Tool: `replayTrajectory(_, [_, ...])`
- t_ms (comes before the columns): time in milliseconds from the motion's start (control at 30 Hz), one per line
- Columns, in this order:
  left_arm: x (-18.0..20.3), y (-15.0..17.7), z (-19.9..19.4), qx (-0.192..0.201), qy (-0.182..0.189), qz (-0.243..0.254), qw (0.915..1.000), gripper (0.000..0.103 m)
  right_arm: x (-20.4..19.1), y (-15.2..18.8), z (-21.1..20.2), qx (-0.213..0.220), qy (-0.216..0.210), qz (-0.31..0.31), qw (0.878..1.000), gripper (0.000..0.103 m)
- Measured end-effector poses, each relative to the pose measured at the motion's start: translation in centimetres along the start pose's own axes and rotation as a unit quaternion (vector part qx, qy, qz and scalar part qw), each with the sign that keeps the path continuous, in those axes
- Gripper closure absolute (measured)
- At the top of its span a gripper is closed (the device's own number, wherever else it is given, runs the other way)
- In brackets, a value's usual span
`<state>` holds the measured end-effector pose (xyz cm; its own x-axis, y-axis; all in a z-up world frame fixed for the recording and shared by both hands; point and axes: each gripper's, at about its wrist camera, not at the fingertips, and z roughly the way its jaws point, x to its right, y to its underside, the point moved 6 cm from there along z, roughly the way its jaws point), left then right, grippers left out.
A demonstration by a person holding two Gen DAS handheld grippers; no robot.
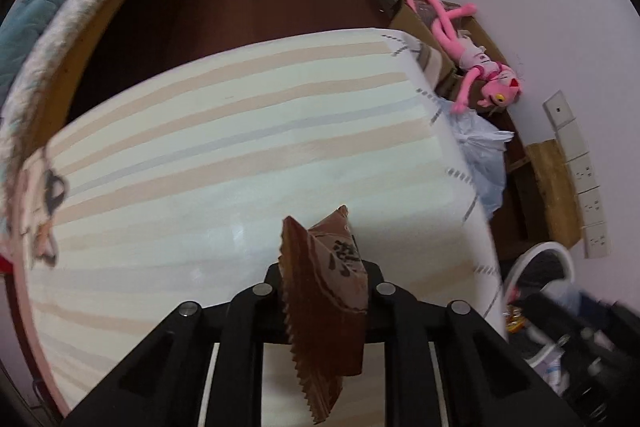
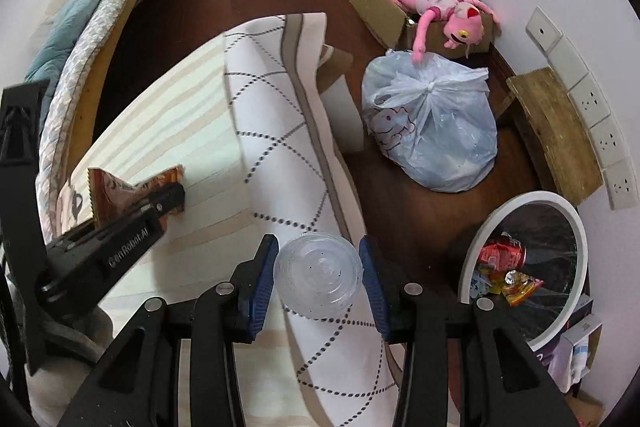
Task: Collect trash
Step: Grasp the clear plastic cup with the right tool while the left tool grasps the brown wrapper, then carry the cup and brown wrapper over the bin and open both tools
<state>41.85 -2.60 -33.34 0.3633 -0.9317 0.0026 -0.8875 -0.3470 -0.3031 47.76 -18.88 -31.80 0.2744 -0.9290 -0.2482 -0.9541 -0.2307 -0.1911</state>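
Observation:
My left gripper [image 1: 324, 279] is shut on a brown snack wrapper [image 1: 324, 291] and holds it above the striped bed [image 1: 224, 155]. The left gripper [image 2: 160, 201] with the wrapper [image 2: 120, 193] also shows at the left of the right wrist view. My right gripper [image 2: 320, 279] is shut on a clear plastic cup [image 2: 318, 273], held over the bed's white patterned edge [image 2: 280, 147]. A white-rimmed trash bin [image 2: 528, 267] with a black liner stands on the floor to the right, holding a red can [image 2: 502, 253] and bright wrappers [image 2: 520, 285]. The bin also shows in the left wrist view [image 1: 540, 267].
A tied pale blue plastic bag [image 2: 436, 131] lies on the dark floor beside the bed. A cardboard box [image 2: 384, 3] with a pink plush toy [image 2: 436, 3] stands by the wall. A wooden board [image 2: 556, 135] and wall sockets [image 2: 596, 131] are at right. A second bed [image 2: 84, 39] is at left.

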Motion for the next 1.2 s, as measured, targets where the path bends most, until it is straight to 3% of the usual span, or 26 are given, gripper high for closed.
replayTrajectory(300, [-4.0, 5.0, -6.0, 0.05, -0.054, -0.022, 0.997, 0.091, -3.2, 3.5, -3.3, 0.018, -0.027, -0.047, 0.998, 0.059])
replayTrajectory(467, [-3.7, 7.1, -10.5, 0.075, -0.046, -0.019, 0.996, 0.091, -3.9, 6.4, -6.2, 0.03, -0.049, -0.058, 0.997, 0.059])
replayTrajectory(633, [-1.2, 9.2, -15.5, 0.095, -0.017, -0.001, 0.9953, 0.091, -1.5, 9.0, -10.5, 0.052, -0.07, -0.039, 0.995, 0.059])
replayTrajectory(800, [4.1, 10.1, -18.2, 0.106, 0.017, 0.033, 0.9937, 0.091, 4.7, 11.4, -15.0, 0.073, -0.063, -0.007, 0.995, 0.059])
replayTrajectory(933, [10.9, 10.2, -18.4, 0.098, 0.054, 0.08, 0.9906, 0.091, 10.4, 12.6, -17.5, 0.08, -0.047, 0.021, 0.995, 0.059])
replayTrajectory(1033, [16.5, 10.1, -16.5, 0.066, 0.09, 0.112, 0.9874, 0.091, 15.5, 13.3, -18.3, 0.076, -0.028, 0.047, 0.996, 0.059])
replayTrajectory(1200, [25.1, 10.2, -9.5, -0.034, 0.123, 0.175, 0.9762, 0.09, 23.7, 13.6, -16.4, 0.044, 0.002, 0.092, 0.995, 0.059])
